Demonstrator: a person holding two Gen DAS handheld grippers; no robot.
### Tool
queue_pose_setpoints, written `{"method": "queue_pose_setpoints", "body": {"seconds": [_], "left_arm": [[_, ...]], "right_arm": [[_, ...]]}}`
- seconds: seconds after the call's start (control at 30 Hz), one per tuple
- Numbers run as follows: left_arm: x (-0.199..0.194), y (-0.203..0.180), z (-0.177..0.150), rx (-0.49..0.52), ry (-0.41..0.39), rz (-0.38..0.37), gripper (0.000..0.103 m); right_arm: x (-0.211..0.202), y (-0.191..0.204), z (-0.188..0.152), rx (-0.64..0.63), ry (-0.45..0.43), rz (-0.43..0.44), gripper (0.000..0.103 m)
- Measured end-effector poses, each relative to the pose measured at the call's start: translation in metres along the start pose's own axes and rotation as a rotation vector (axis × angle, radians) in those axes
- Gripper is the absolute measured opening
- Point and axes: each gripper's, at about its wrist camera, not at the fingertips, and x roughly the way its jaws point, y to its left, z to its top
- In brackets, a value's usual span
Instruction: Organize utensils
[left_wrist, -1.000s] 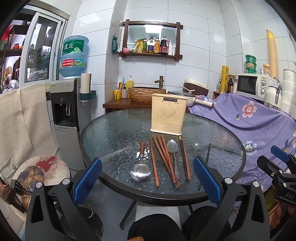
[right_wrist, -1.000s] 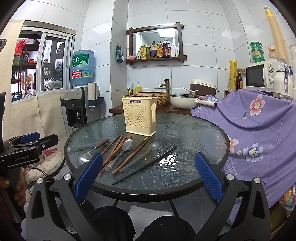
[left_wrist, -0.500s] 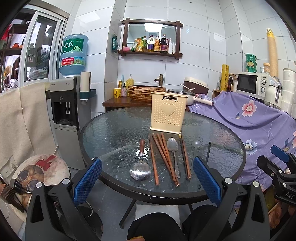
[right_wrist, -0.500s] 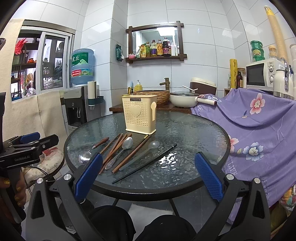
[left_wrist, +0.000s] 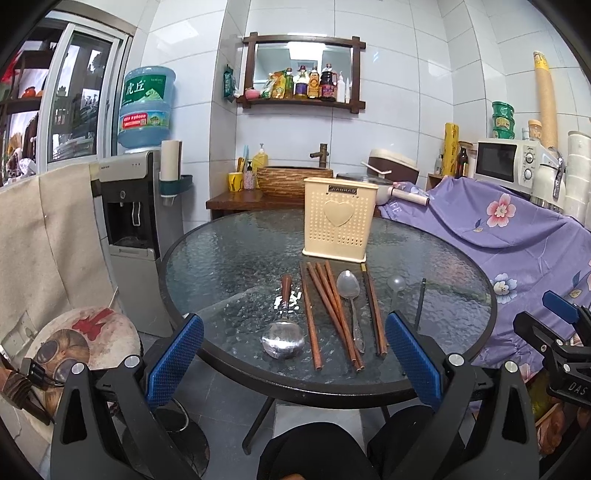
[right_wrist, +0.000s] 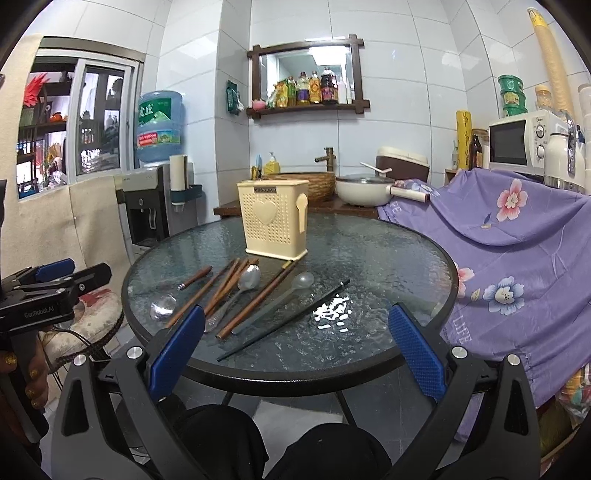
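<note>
I am holding both grippers back from the near rim of the glass table (left_wrist: 221, 251), above my knees, and nothing is being touched yet. The left gripper (left_wrist: 293, 363) is standing wide open with nothing between its blue pads; the right gripper (right_wrist: 295, 350) is likewise wide open and empty.

The utensils are lying in a loose row on the glass in front of the cream utensil holder (left_wrist: 340, 218), which is standing upright toward the far side. Left to right in the left view: wood-handled ladle (left_wrist: 283, 325), brown chopsticks (left_wrist: 332, 314), metal spoon (left_wrist: 351, 299), another brown pair (left_wrist: 373, 310), clear spoon (left_wrist: 396, 286), black chopstick (left_wrist: 419, 304).

I am noting the key relation: in the left view the long axes are running almost straight away from the fingers, toward the holder, near ends at the table edge. In the right view they are slanting up to the right.

Judgement: the left gripper is sitting nearer the ladle and brown chopsticks; the black chopstick (right_wrist: 284, 319) is lying closest to the right gripper. A grasp across a shaft looks workable from either side.
</note>
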Motion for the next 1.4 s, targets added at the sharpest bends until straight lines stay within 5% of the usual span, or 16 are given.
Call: {"method": "queue_pose_setpoints", "body": {"seconds": [0.23, 0.37, 0.43, 0.5, 0.67, 0.97, 1.4], "left_arm": [[0.055, 0.022, 0.009, 0.001, 0.136, 0.024, 0.097], [0.087, 0.034, 0.022, -0.034, 0.201, -0.006, 0.097], [0.101, 0.033, 0.026, -0.020, 0.229, -0.005, 0.097], [0.113, 0.028, 0.028, 0.001, 0.267, -0.005, 0.096], [0.138, 0.020, 0.033, 0.051, 0.317, -0.013, 0.091], [0.175, 0.028, 0.045, 0.059, 0.392, -0.016, 0.079], [0.220, 0.029, 0.042, 0.033, 0.515, -0.065, 0.055]], "right_arm": [[0.052, -0.012, -0.008, -0.021, 0.169, -0.058, 0.098], [0.080, -0.028, -0.004, 0.031, 0.193, -0.057, 0.097], [0.103, -0.037, 0.002, 0.073, 0.238, -0.049, 0.092], [0.127, -0.047, 0.008, 0.119, 0.305, -0.026, 0.076], [0.179, -0.068, 0.027, 0.244, 0.430, 0.010, 0.063], [0.236, -0.053, 0.039, 0.160, 0.557, -0.034, 0.030], [0.269, -0.050, 0.034, 0.120, 0.631, -0.059, 0.022]]}}
